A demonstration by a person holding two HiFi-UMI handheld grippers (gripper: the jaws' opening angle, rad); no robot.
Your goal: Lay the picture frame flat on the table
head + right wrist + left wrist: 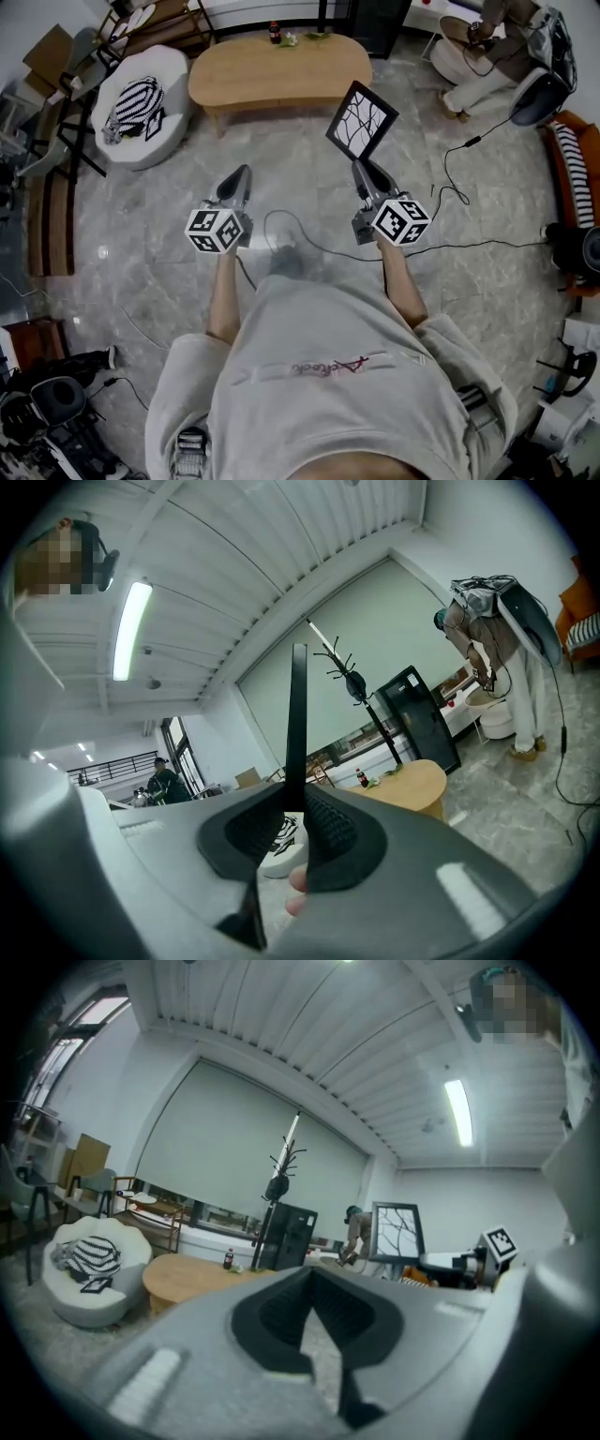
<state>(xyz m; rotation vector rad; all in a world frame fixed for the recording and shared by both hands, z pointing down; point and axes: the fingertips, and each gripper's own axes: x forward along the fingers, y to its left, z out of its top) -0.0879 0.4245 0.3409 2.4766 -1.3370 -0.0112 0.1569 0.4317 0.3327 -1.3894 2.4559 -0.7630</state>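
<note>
The picture frame (361,122), black-edged with a branch-pattern print, hangs in the air tilted on one corner, short of the oval wooden table (281,70). My right gripper (361,167) is shut on its lower edge. In the right gripper view the frame (297,724) stands edge-on as a thin black strip between the pads (328,827), with the table (412,785) beyond. My left gripper (238,174) is held beside it to the left, jaws together and holding nothing. The left gripper view shows its jaws (312,1283), the frame (397,1232) at right and the table (187,1277) ahead.
A dark bottle (274,33) and small items stand at the table's far edge. A white pouf (141,103) with a striped cloth sits to the table's left. Cables (450,197) trail over the marble floor. A person (487,47) bends at the back right, near a black cabinet (380,23).
</note>
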